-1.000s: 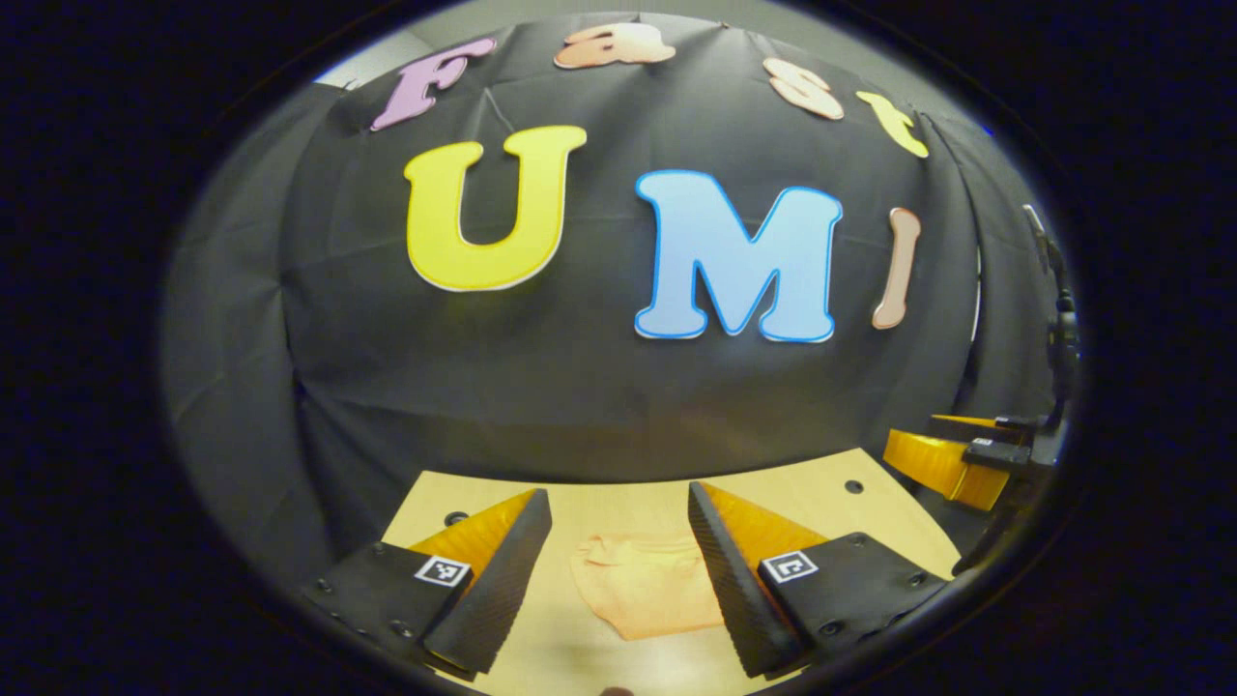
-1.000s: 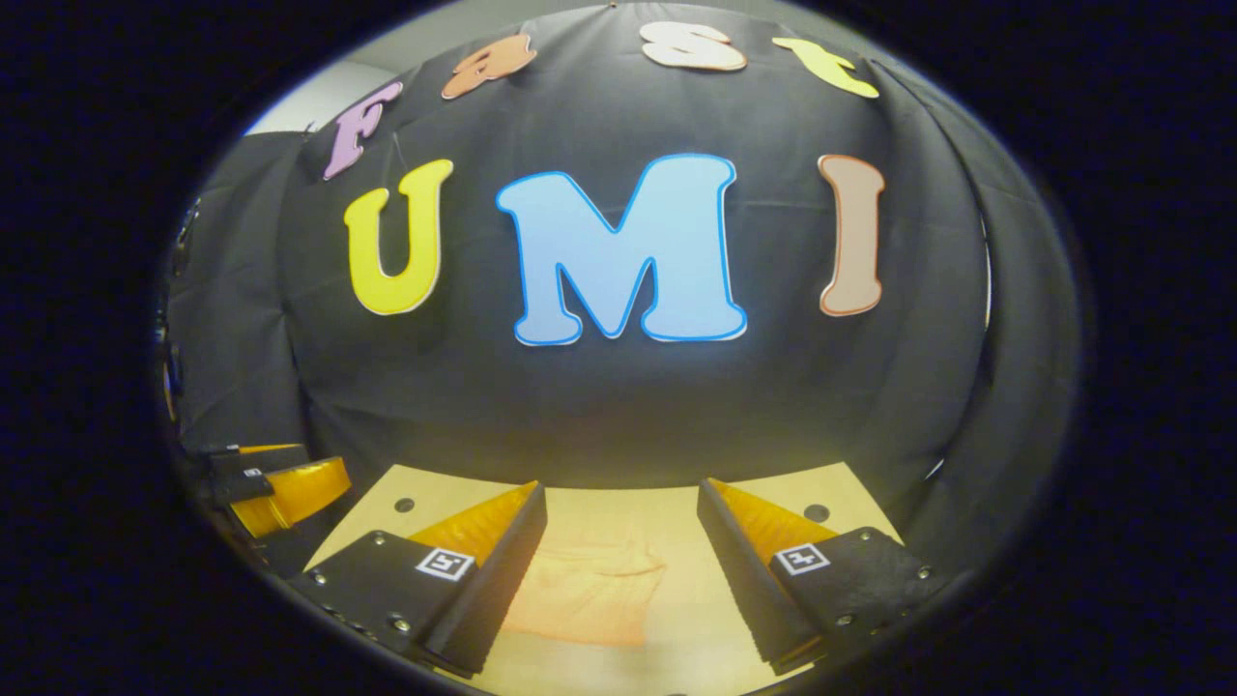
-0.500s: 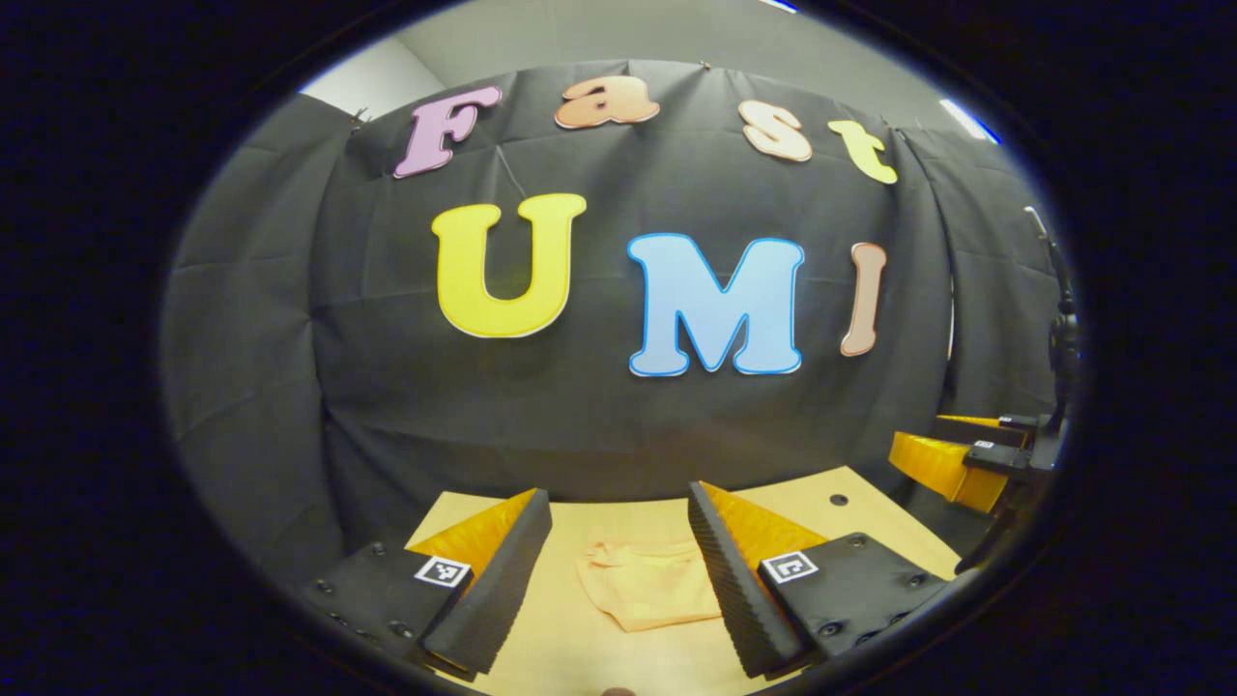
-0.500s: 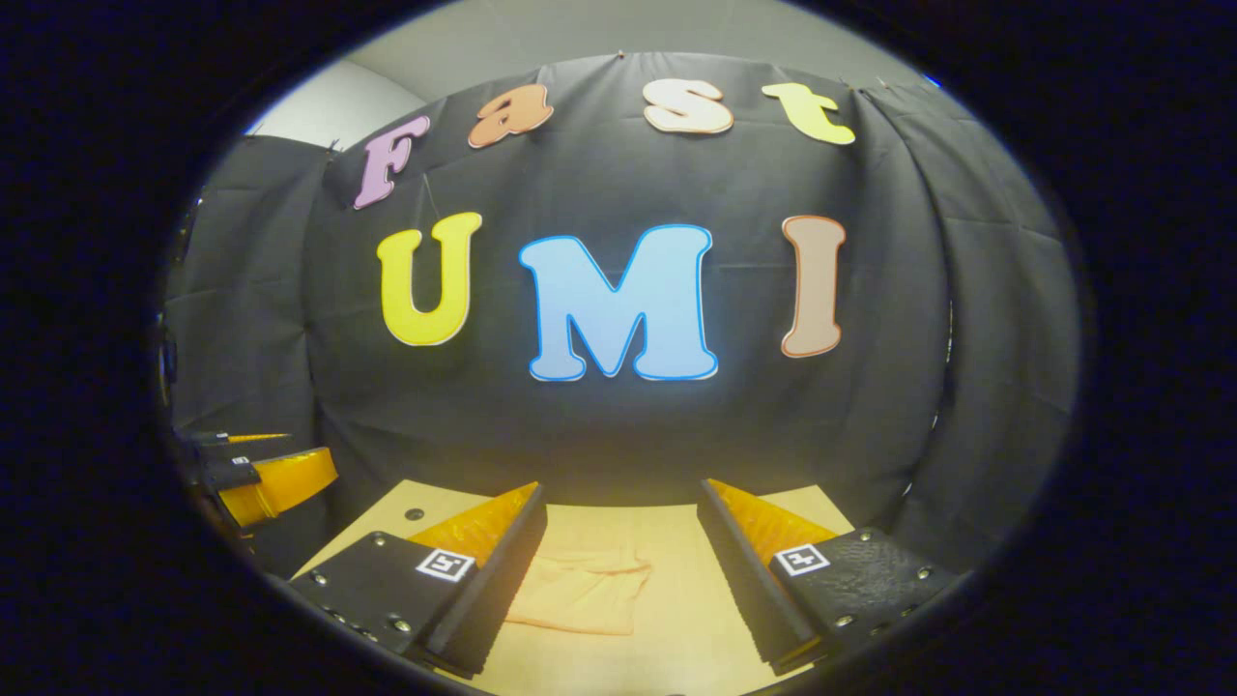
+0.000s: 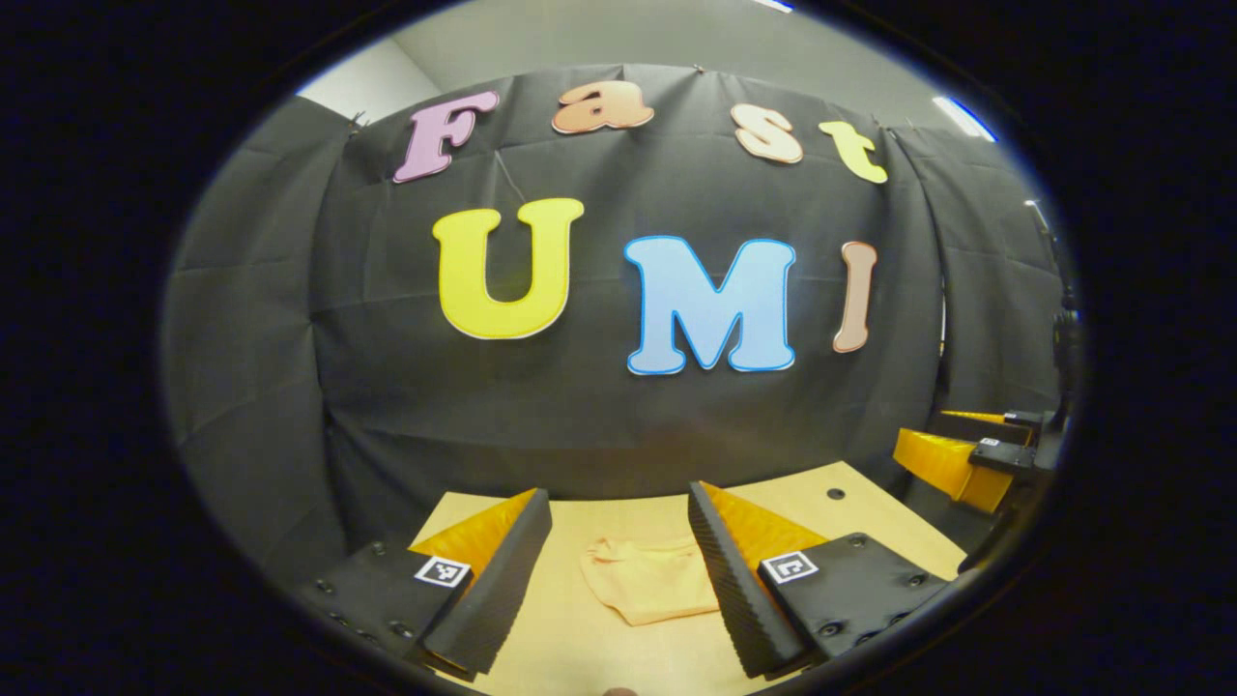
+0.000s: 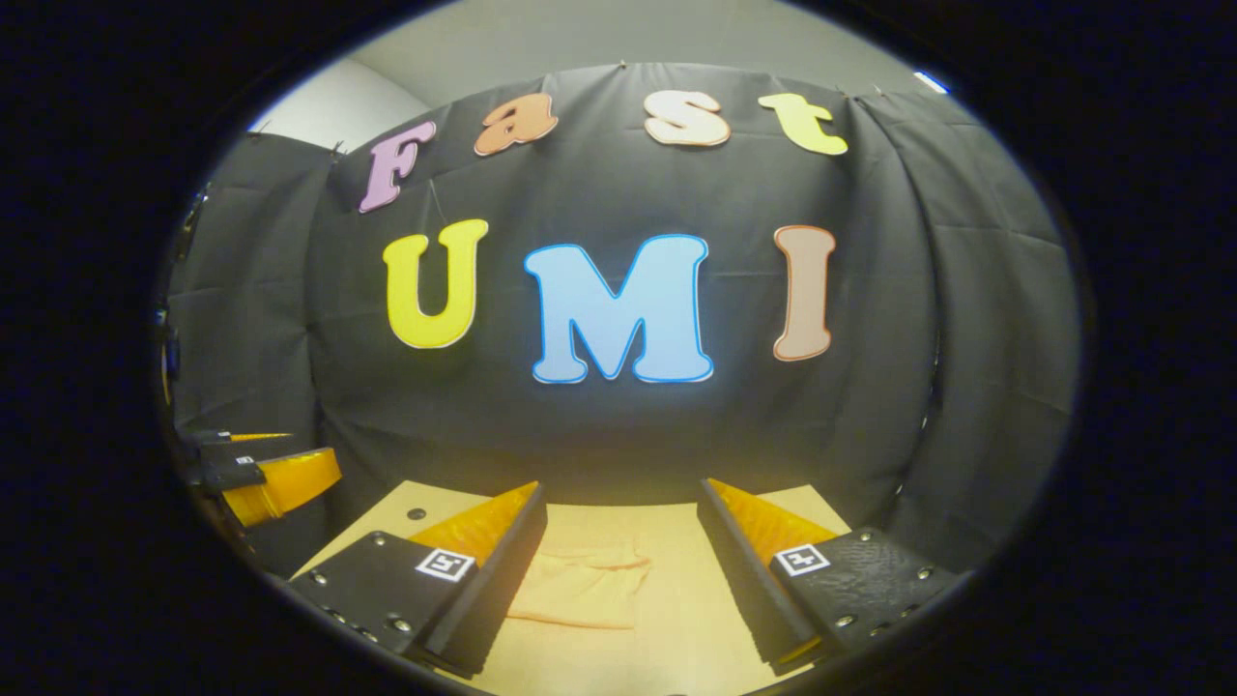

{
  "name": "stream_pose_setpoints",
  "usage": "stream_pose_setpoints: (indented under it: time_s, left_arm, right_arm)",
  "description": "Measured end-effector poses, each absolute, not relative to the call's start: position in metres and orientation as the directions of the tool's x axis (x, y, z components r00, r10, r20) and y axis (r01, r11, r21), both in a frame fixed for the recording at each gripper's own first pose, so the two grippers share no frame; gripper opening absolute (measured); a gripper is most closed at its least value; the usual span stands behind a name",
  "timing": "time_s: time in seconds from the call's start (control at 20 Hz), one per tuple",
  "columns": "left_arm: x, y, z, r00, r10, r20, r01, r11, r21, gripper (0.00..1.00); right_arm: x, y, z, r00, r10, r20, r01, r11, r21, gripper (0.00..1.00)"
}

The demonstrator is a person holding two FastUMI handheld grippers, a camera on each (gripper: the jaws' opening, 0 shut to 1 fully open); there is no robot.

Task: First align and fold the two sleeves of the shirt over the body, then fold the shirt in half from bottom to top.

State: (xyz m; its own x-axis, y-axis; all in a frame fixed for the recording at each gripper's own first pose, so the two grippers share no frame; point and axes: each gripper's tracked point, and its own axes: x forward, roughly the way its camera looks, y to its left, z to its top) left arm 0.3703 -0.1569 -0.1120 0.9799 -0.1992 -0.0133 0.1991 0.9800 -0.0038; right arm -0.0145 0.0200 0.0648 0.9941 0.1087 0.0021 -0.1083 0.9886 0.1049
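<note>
A small peach-coloured shirt (image 5: 646,588) lies folded into a compact bundle on the wooden table (image 5: 589,638). In the left gripper view my left gripper (image 5: 618,570) stands open above the table, and the shirt shows between its fingers, apart from them. In the right gripper view the shirt (image 6: 580,592) lies ahead, partly behind the left finger, and my right gripper (image 6: 623,570) is open with nothing held. The right gripper (image 5: 952,462) shows at the right edge of the left gripper view. The left gripper (image 6: 261,480) shows at the left edge of the right gripper view.
The black cloth wall (image 5: 599,406) rises right behind the table's far edge. Small round holes (image 5: 834,494) mark the tabletop near its far corners. Bare wood (image 6: 686,619) lies around the shirt.
Both grippers have drawn back and tilted up from the shirt, which now looks smaller and farther. Both stayed open throughout. The shirt has not moved.
</note>
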Motion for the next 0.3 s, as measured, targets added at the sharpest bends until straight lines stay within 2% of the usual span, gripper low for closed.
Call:
stream_pose_setpoints:
  time_s: [0.3]
  left_arm:
    - [0.377, -0.179, -0.106, 0.959, -0.284, 0.022, 0.282, 0.958, 0.059, 0.94]
  right_arm:
    - [-0.022, -0.025, 0.070, 0.998, 0.031, 0.061, -0.038, 0.993, 0.114, 0.97]
